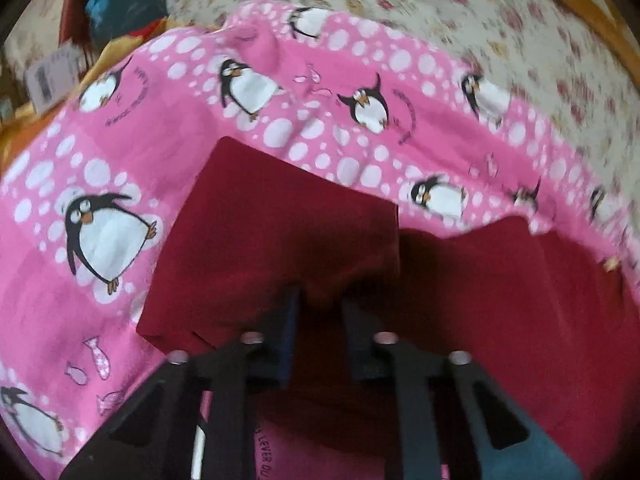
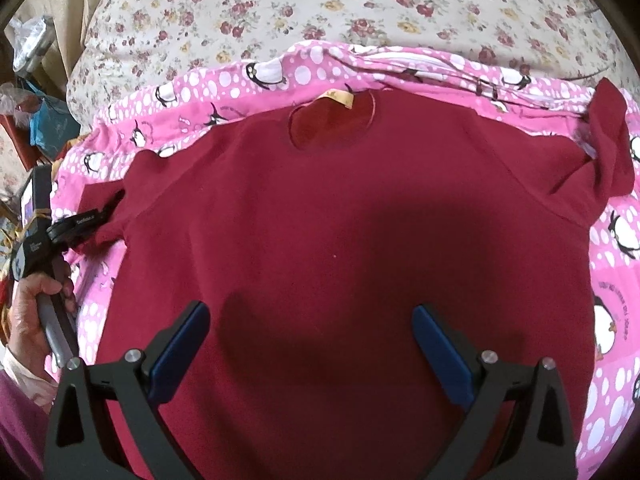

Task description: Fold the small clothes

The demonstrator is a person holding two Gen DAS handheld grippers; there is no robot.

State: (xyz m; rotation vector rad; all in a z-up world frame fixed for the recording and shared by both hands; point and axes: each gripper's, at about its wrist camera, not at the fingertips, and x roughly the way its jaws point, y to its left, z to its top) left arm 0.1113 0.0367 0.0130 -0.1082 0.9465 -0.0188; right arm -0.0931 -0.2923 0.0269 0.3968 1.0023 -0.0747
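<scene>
A: While the left gripper point(image 1: 320, 304) pinches the left sleeve point(image 1: 276, 236) of the red shirt point(image 2: 340, 240), draw it inward, flat and level.
B: And the shirt itself?
A: Spread on the pink penguin sheet point(image 2: 612, 280) on the bed point(image 2: 320, 12). The right gripper point(image 2: 310, 312) hovers spread wide, holding nothing.
B: Any containers?
A: None visible.

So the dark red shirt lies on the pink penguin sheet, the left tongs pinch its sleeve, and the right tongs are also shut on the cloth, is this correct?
Not quite. The right tongs are open, hovering over the dark red shirt with nothing between them, as the right wrist view shows. The rest holds: the shirt lies on the pink penguin sheet, and the left tongs pinch its sleeve.
</scene>
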